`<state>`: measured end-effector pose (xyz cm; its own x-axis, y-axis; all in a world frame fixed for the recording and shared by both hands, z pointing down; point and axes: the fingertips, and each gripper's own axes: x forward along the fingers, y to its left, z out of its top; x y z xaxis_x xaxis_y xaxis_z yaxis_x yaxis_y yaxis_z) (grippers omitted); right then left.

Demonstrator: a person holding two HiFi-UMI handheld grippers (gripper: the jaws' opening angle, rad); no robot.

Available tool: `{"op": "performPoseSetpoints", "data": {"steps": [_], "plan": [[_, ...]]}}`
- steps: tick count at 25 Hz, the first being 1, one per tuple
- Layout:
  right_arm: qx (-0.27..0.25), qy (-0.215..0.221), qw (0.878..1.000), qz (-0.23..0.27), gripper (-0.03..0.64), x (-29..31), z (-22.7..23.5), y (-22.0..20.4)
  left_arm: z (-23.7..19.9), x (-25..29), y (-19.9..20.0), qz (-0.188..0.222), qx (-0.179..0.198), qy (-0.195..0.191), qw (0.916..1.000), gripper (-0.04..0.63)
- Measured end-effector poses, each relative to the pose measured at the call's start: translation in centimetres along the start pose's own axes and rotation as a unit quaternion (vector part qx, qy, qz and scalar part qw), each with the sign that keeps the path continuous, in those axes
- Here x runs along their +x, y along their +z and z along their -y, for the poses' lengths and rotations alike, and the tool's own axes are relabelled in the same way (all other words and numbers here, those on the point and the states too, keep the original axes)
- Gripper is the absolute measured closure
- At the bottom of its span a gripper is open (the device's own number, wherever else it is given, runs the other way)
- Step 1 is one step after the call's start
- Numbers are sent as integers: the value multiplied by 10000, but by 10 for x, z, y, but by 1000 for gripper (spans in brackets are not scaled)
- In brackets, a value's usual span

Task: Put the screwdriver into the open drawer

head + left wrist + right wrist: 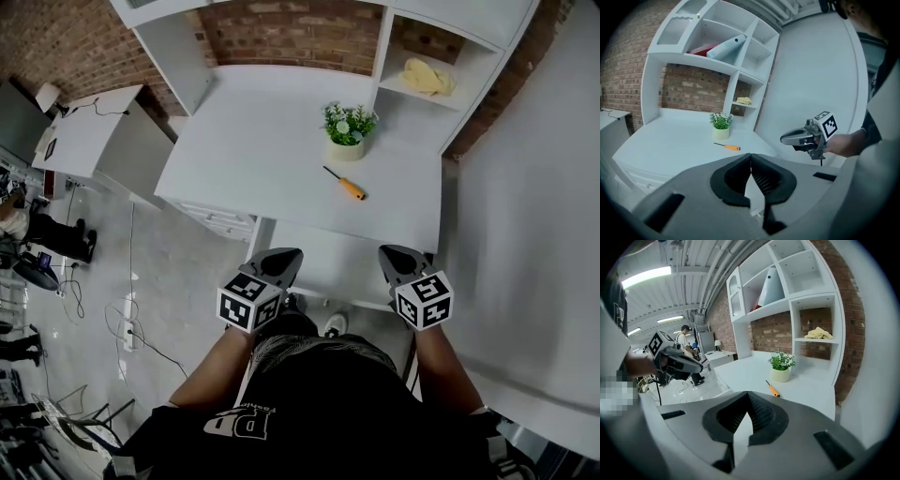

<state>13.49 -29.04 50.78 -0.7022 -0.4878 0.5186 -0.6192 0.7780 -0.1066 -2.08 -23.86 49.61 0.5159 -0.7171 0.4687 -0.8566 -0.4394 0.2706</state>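
The screwdriver (346,185), with an orange handle and a dark shaft, lies on the white desk (262,141) just in front of a small potted plant (348,129). It also shows in the left gripper view as the screwdriver (729,146) and in the right gripper view as the screwdriver (773,390). Below the desk's front edge the open white drawer (323,272) sticks out. My left gripper (284,255) and right gripper (394,253) hover over the drawer's two ends, both shut and holding nothing, well short of the screwdriver.
A yellow cloth (427,77) lies in a shelf cubby at the right. Shelving uprights flank the desk, and a brick wall stands behind it. A second white table (89,131) stands to the left. Cables (131,328) run across the floor.
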Motion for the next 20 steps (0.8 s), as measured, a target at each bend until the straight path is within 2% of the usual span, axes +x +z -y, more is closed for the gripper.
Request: {"op": "performPoseSetpoints", "data": {"steps": [8, 17, 20], "plan": [[-318, -185, 9984, -419, 615, 50, 14, 8, -40, 13, 4, -183, 71, -106, 9998, 577], [-561, -363, 9939, -880, 614, 128, 31, 21, -108, 19, 6, -317, -121, -125, 9993, 577], [-717, -404, 9906, -1094, 589, 156, 36, 21, -130, 19, 2, -369, -176, -111, 9991, 577]]}}
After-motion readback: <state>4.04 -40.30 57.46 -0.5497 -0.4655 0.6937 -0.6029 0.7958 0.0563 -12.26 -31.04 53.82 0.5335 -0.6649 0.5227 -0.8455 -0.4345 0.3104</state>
